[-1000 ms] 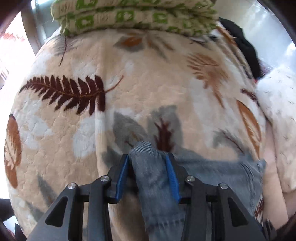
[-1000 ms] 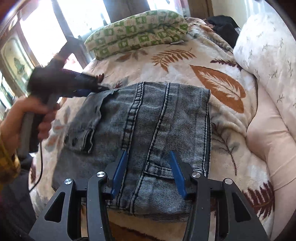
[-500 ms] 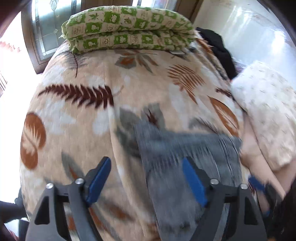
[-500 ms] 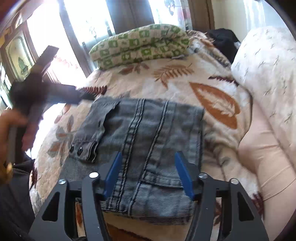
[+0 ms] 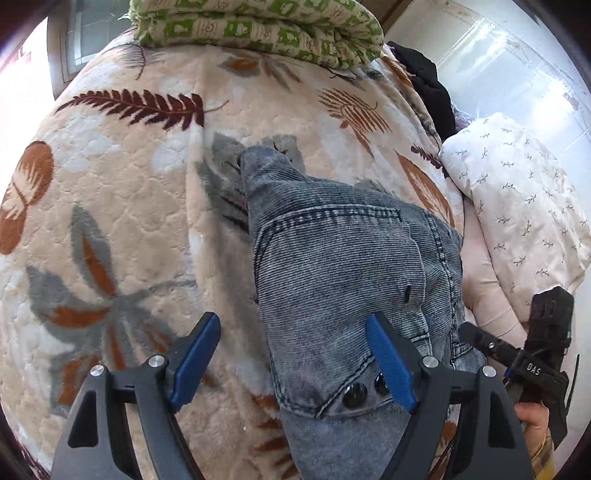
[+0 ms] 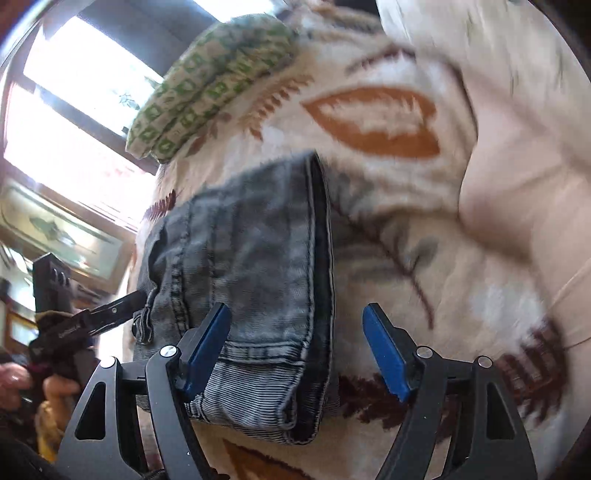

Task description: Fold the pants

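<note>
The grey-blue denim pants (image 5: 343,280) lie folded into a compact stack on the leaf-print blanket (image 5: 122,206). My left gripper (image 5: 295,358) is open and empty, hovering over the stack's near left edge by the two waistband buttons (image 5: 365,389). In the right wrist view the pants (image 6: 251,266) show a thick folded edge on their right side. My right gripper (image 6: 297,350) is open and empty over the stack's near right corner. The right gripper also shows in the left wrist view (image 5: 480,341), and the left gripper in the right wrist view (image 6: 122,304).
A folded green-patterned quilt (image 5: 258,26) lies at the far end of the bed. A white pillow (image 5: 517,206) and pink sheet (image 5: 484,288) sit to the right, with black clothing (image 5: 428,81) behind. Windows (image 6: 74,122) stand to the left.
My left gripper let go of the pants' corner, opened wide and pulled back. My right gripper opened wider and swung right and tilted, blurring its view. The pants stay folded on the blanket.
</note>
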Motion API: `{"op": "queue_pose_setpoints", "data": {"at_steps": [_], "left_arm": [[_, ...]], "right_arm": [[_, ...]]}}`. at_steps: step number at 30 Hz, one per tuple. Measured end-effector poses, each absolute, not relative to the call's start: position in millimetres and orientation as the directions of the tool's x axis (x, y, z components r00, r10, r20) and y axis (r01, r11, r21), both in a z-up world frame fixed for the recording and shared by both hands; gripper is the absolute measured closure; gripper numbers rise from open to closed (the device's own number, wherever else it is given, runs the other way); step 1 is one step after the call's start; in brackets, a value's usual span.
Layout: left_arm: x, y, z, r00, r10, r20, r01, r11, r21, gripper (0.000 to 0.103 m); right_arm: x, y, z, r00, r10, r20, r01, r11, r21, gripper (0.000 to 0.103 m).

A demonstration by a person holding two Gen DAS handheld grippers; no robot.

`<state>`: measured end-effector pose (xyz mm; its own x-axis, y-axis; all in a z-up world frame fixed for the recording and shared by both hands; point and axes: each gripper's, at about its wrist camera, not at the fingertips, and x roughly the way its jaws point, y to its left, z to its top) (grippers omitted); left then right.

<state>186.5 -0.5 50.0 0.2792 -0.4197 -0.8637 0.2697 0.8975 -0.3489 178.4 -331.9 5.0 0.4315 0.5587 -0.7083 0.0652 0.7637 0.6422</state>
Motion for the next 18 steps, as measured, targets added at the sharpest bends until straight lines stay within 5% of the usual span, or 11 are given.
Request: {"op": "queue_pose_setpoints", "data": {"at_steps": [4,8,11,14,18], "left_arm": [[192,-3,40,0.25,-0.446,-0.86,0.262,0.886,-0.383,0.019],[203,-8,33,0.205,-0.475,-0.856,0.249,0.871,-0.424,0.02],[204,-14,31,0.198,-0.47,-0.86,0.247,0.873,-0.42,0.02],[201,-14,34,0.201,-0.476,-0.856,0.248,0.87,-0.426,0.023],[194,-1,39,0.189,-0.503,-0.843,0.253,0.855,-0.453,0.03]], "right_arm": [[182,-334,3,0.454,0.583,-0.674,0.065,0.733,0.677,0.03],[196,-326,-3,0.463,0.629,-0.624,0.011,0.7,0.714,0.046],[201,-325,-8,0.473,0.648,-0.597,-0.015,0.684,0.729,0.049],[199,-331,-10,0.474,0.642,-0.603,0.006,0.682,0.731,0.062],[196,-325,-3,0.48,0.597,-0.643,0.003,0.732,0.681,0.064]]}}
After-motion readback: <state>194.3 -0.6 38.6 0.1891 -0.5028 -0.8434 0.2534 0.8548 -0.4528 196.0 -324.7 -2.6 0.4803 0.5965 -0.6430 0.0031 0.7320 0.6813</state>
